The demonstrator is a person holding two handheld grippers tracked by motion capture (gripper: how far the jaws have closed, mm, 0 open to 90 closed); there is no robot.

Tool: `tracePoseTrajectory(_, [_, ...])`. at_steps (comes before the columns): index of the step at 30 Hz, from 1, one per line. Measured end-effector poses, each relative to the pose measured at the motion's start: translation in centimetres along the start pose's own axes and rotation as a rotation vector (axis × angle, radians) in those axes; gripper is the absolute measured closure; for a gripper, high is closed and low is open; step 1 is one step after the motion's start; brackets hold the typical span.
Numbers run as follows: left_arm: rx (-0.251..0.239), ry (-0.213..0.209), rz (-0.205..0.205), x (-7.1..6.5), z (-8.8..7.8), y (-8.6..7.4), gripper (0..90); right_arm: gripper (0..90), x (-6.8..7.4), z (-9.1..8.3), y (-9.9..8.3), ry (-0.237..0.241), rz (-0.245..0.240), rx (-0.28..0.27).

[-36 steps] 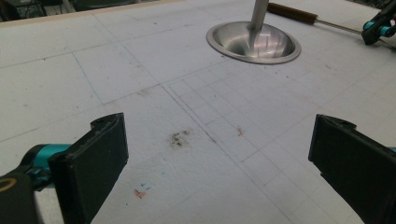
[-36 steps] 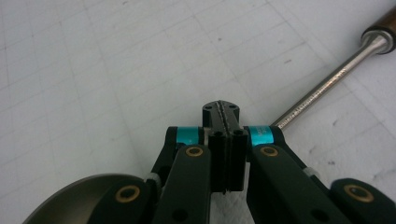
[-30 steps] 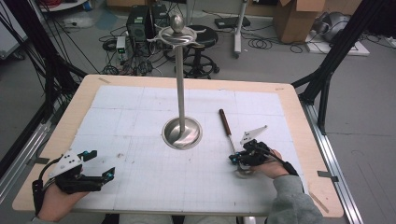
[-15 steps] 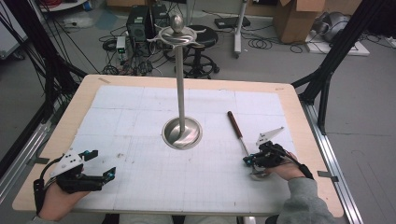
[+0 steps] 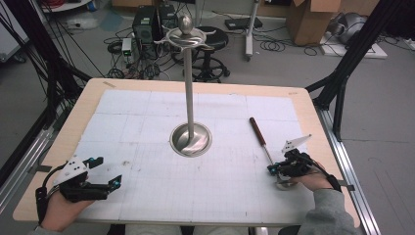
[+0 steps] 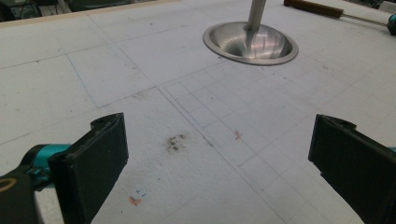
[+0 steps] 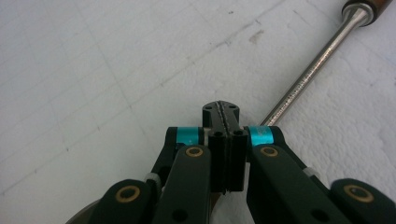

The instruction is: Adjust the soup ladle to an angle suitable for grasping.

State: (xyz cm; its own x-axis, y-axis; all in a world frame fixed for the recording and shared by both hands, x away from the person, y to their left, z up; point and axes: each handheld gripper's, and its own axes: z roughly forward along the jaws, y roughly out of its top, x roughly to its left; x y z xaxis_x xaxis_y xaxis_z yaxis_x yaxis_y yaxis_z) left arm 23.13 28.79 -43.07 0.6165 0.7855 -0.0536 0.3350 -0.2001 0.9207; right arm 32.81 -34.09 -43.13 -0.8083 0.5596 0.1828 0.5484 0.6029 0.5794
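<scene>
A ladle lies on the right of the white grid mat (image 5: 147, 122): dark wooden handle (image 5: 257, 129), thin metal shaft (image 7: 308, 74), bowl (image 5: 284, 185) by the person's right hand. My right gripper (image 5: 288, 166) (image 7: 221, 109) is shut on the shaft, low over the mat; the shaft runs out from under its jaw tips toward the handle (image 7: 369, 9). My left gripper (image 5: 106, 171) (image 6: 217, 154) rests at the near left corner. It is open, with bare mat between its pads. A metal stand (image 5: 191, 139) with a round base (image 6: 250, 42) rises from the mat's middle.
The stand's tall pole ends in hooks and a knob (image 5: 186, 34) above the table's far edge. The wooden table rim (image 5: 313, 122) frames the mat. Black frame legs, cables and boxes stand on the floor beyond.
My right gripper has slid to the right along the near side of the mat, and the ladle has moved right with it. The left gripper has stayed still.
</scene>
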Motion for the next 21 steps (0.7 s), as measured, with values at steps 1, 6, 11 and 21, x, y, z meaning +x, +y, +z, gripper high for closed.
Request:
tracePoseTrajectory(1, [-0.001, -0.001, -0.002, 0.0, 0.0, 0.0, 5.4, 90.0, -0.1, -0.1, -0.1, -0.003, 0.004, 0.002])
tracePoseTrajectory(6, [-0.001, -0.004, -0.003, 0.0, 0.0, 0.0, 5.4, 90.0, -0.7, -0.8, -1.0, 0.004, 0.034, -0.014])
tracePoseTrajectory(11, [0.005, -0.006, -0.002, 0.0, 0.3, 0.0, 5.4, 90.0, -1.1, -1.0, -1.2, 0.025, 0.049, -0.039])
tracePoseTrajectory(21, [0.013, -0.017, 0.0, -0.1, 0.5, 0.0, 5.4, 90.0, -2.3, -1.8, -0.1, -0.205, 0.133, -0.192])
